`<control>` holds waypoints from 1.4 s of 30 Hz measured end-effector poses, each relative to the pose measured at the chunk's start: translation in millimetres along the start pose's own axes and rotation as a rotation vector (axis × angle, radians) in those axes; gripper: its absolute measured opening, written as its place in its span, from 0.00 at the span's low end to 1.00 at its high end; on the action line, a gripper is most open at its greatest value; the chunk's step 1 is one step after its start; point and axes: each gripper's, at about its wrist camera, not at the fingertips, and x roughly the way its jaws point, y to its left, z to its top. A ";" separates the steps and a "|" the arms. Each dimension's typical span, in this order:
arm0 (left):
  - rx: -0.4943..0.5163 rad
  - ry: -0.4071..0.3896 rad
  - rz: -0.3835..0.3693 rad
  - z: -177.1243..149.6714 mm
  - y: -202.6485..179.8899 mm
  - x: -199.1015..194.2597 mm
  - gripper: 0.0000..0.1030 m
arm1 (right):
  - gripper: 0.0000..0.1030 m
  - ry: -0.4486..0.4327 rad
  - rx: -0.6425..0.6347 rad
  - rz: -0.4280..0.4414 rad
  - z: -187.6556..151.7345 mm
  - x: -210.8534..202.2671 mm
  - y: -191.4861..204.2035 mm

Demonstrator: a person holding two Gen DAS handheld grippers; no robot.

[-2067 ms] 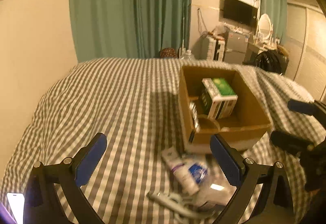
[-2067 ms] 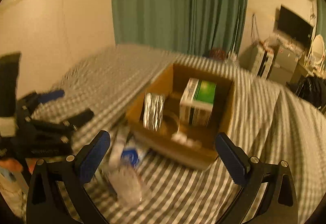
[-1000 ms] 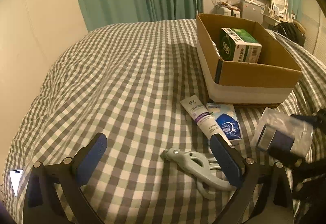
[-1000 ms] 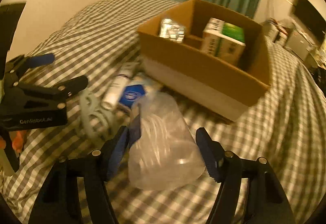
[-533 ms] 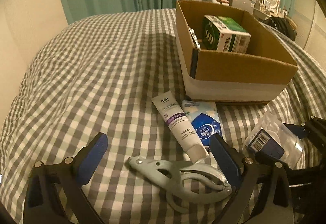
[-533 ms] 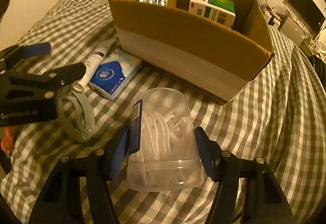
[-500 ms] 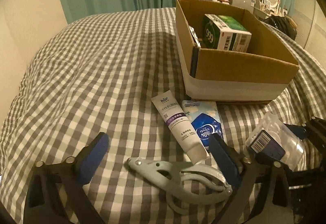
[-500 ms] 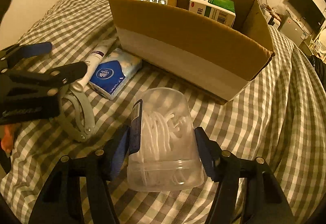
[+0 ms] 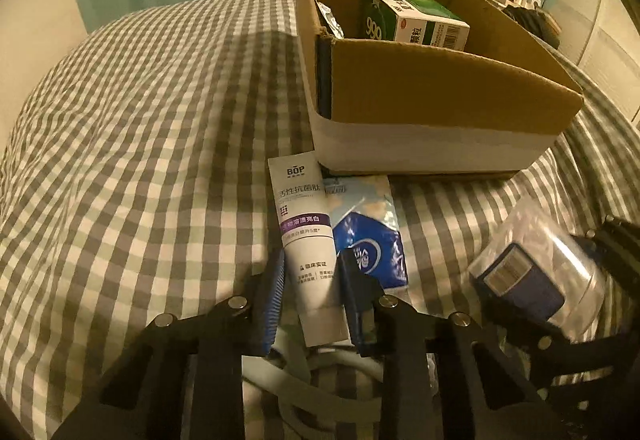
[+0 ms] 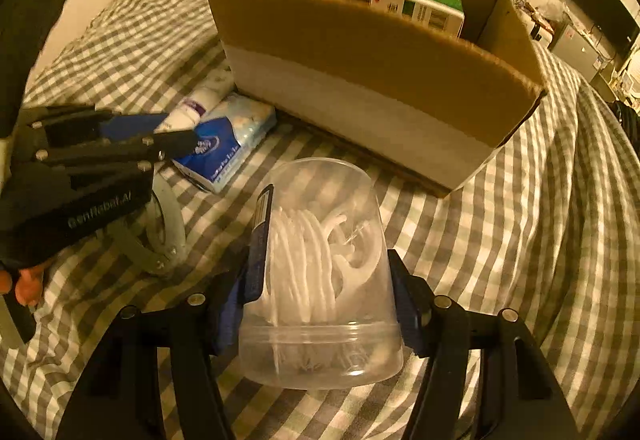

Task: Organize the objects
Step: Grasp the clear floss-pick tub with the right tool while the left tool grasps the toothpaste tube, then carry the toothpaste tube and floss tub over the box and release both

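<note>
Right tool (image 10: 320, 280) clamped on clear plastic tub (image 10: 320, 272) of white floss picks, above checked bed (image 10: 520, 199), before cardboard box (image 10: 360, 51). Left tool (image 9: 312, 280) closed around white toothpaste tube (image 9: 306, 236), beside blue tissue pack (image 9: 368, 232).

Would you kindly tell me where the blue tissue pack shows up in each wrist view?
Left wrist: tissue pack at centre, just right of the toothpaste tube.
Right wrist: tissue pack left of centre, on the bedspread.
Shared landmark: the cardboard box right behind it.
</note>
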 end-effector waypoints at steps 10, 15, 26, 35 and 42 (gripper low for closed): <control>-0.076 -0.081 -0.046 -7.8 14.3 -59.2 0.24 | 0.60 -0.082 -0.003 0.011 8.2 -33.4 4.1; -0.088 -0.102 -0.084 -12.0 10.7 -82.8 0.24 | 0.60 -0.147 0.011 0.017 16.9 -59.6 3.9; -0.038 -0.240 -0.170 24.4 -10.6 -154.0 0.24 | 0.60 -0.314 0.031 0.023 38.5 -130.9 -15.4; 0.019 -0.412 -0.158 109.8 -18.8 -190.2 0.24 | 0.60 -0.451 0.019 -0.060 97.5 -180.0 -49.7; 0.080 -0.430 -0.138 157.5 -31.7 -159.0 0.24 | 0.60 -0.505 0.092 -0.084 151.0 -175.5 -79.0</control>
